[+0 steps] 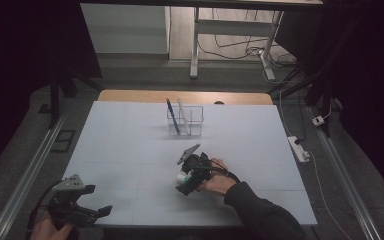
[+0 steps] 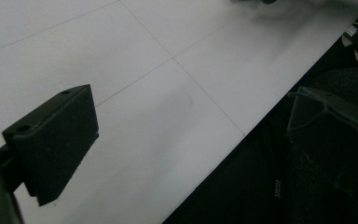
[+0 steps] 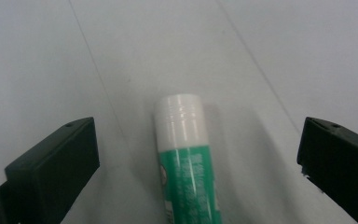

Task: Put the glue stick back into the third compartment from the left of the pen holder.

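The right hand-held gripper [image 3: 198,154] hovers low over the table [image 1: 130,150] with its jaws spread wide, one on each side of a glue stick [image 3: 189,158] that lies flat on the table, touching neither jaw. The left hand-held gripper [image 1: 87,210] is open at the table's near left corner, holding nothing.
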Available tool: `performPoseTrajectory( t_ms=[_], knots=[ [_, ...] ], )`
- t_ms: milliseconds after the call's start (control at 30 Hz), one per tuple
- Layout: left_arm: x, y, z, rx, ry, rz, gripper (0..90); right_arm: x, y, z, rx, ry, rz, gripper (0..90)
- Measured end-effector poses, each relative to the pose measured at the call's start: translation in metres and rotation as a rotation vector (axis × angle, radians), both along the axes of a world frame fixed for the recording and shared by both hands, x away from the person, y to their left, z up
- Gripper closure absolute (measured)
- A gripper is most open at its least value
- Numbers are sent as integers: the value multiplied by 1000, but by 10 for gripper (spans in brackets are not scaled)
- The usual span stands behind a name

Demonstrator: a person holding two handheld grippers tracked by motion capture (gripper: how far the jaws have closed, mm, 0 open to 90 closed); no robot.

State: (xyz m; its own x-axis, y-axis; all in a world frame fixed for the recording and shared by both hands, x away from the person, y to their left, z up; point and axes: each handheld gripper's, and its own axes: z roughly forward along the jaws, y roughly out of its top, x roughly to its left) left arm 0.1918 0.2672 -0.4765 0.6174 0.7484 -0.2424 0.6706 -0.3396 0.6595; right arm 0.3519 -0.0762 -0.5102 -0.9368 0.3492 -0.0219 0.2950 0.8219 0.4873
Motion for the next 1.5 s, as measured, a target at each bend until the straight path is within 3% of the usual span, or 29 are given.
performPoseTrajectory(
  t_ms=[200, 300, 533, 600, 733, 800, 933, 1100, 1400, 1500],
  knots=[
    [0, 0, 0, 1, -1, -2, 20, -2, 5, -11, -57, -9, 20, 0],
    [0, 0, 0, 3, -1, -3, 20, -2, 5, -12, -53, 10, 21, 22],
    [0, -1, 0, 6, 1, -4, 20, 1, 2, -2, -41, 4, 51, 390],
    [0, -1, 0, 7, 2, -5, 20, 2, 3, -1, -36, 17, 69, 459],
    [0, -1, 0, 8, 1, -5, 21, 0, 7, 1, -53, -3, 90, 634],
    [0, -1, 0, 9, 0, -7, 21, 0, 9, 2, -64, -5, 107, 645],
    [0, -1, 0, 9, -1, -8, 21, 0, 11, 3, -91, 0, 87, 649],
    [0, -1, 0, 11, -1, -8, 21, 0, 8, 11, -31, 9, 48, 649],
    [0, -1, 0, 12, 0, -8, 22, 3, -2, 34, 79, -54, 33, 650],
    [0, -1, 0, 12, 0, -8, 22, 8, -5, 41, 109, -59, -4, 650]
  ],
)
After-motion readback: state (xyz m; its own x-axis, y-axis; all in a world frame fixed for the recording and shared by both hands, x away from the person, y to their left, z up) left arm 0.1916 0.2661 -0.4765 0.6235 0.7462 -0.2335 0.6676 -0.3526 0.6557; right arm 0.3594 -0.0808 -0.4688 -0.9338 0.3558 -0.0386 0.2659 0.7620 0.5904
